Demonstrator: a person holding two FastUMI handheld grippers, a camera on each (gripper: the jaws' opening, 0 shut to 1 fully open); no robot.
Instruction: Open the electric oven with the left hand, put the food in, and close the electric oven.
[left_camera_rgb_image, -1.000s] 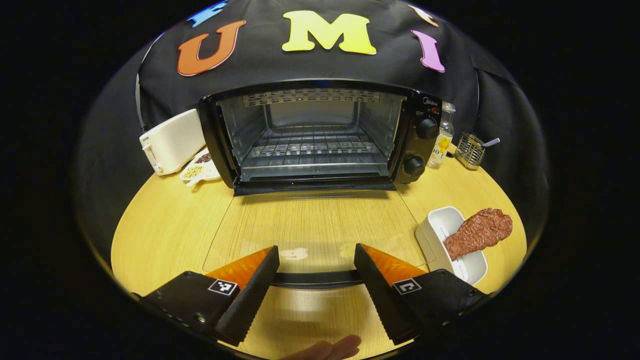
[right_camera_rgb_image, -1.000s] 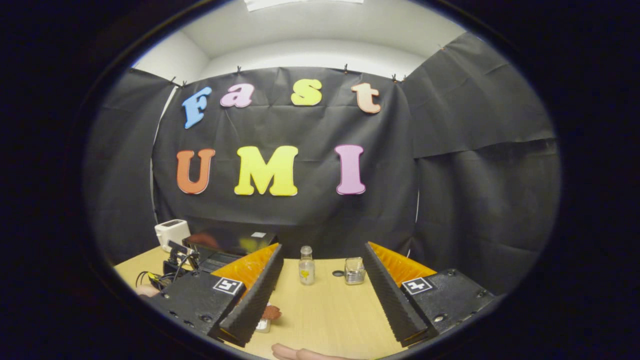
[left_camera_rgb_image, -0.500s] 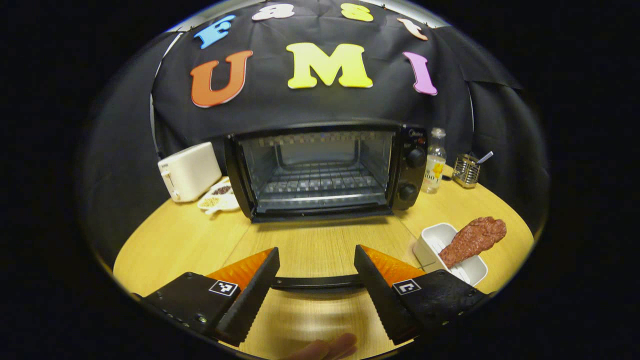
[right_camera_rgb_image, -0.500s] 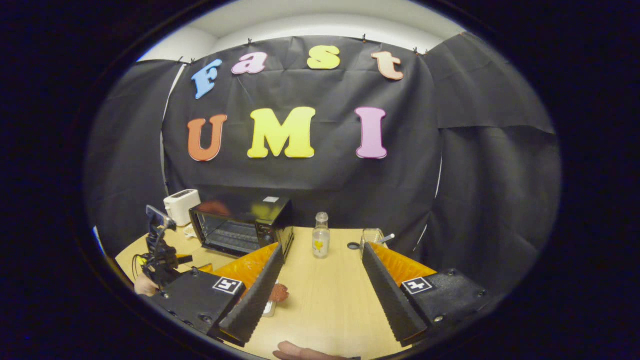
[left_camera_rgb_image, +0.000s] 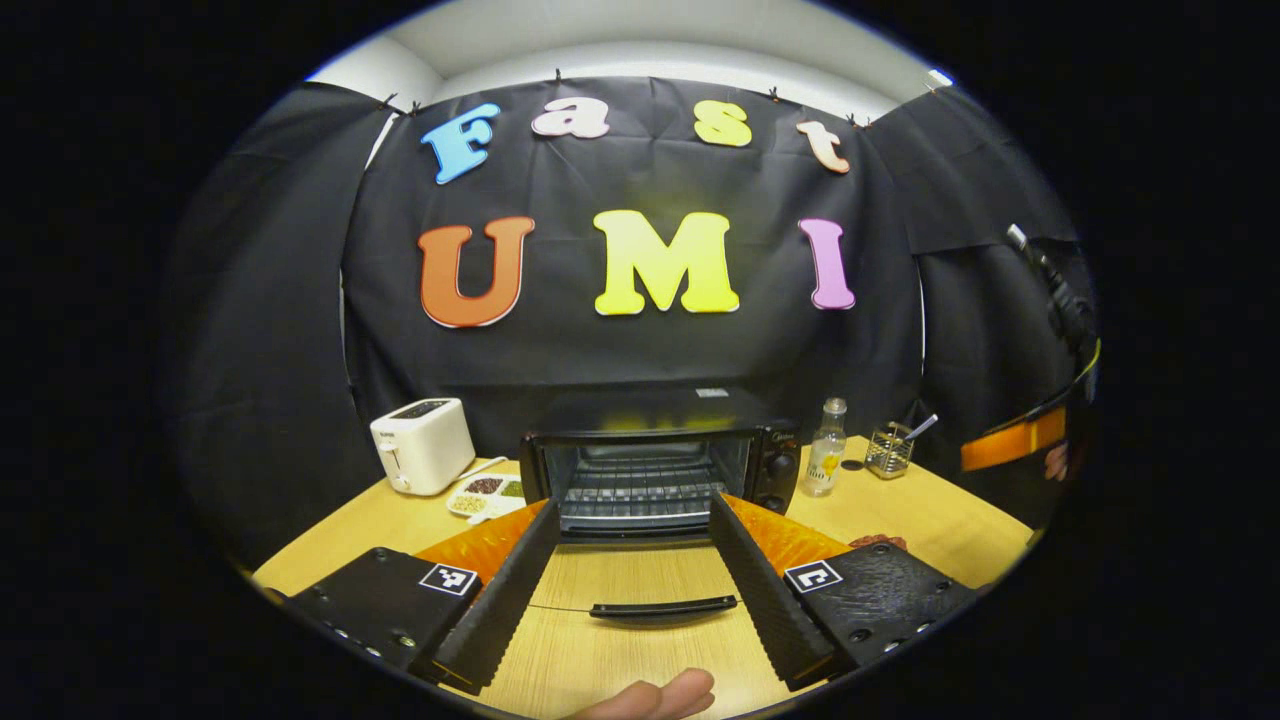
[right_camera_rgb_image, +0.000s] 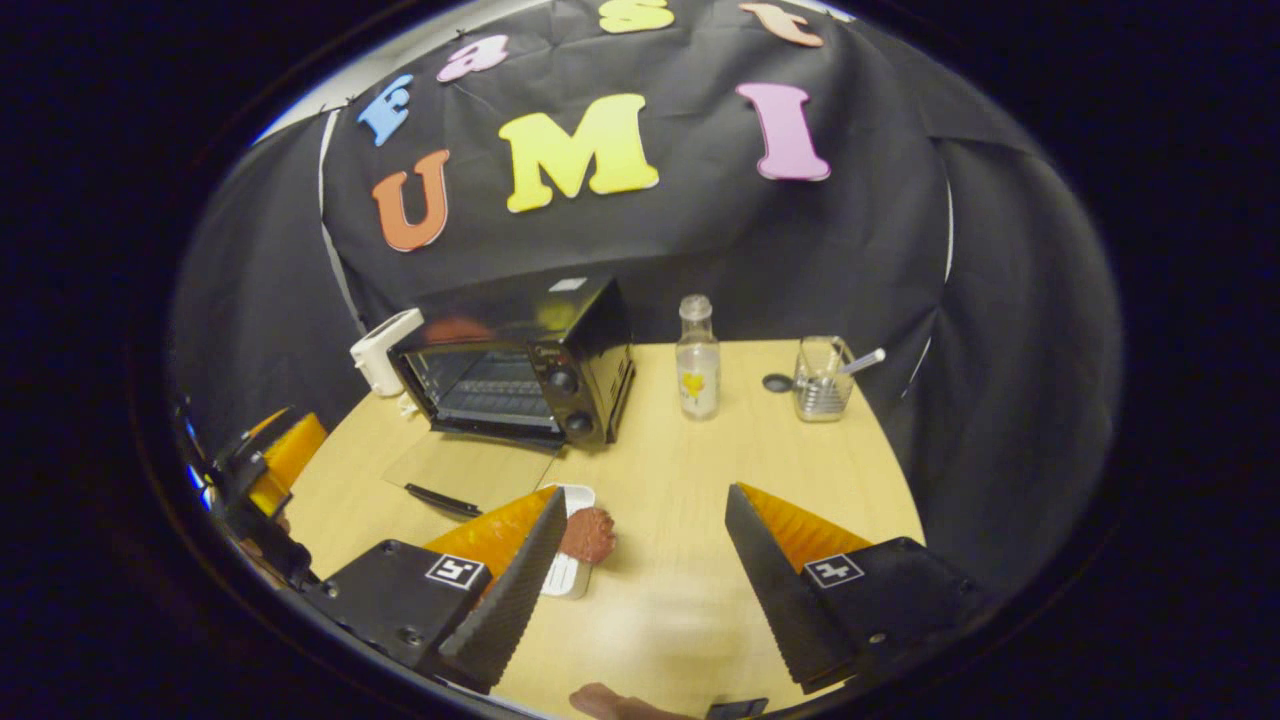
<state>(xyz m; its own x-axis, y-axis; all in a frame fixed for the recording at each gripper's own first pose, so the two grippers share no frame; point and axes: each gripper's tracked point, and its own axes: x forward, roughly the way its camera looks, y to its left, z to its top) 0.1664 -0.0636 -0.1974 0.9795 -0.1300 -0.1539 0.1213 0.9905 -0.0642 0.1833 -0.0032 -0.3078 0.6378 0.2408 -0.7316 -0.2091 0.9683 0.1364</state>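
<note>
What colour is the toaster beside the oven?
White toaster, clearest in the left gripper view.

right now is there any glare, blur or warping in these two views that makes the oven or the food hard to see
Left gripper view: fisheye bends the light wooden table; the black electric oven is sharp, with yellowish reflections on its top. Right gripper view: the table near the right gripper looks smeared; the reddish-brown piece of meat on its white tray is fairly clear, partly behind a finger.

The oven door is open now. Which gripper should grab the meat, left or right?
Probably the right. In the right gripper view, the right gripper is open, with the meat in its white dish just beside one finger. The left gripper faces the oven.
</note>
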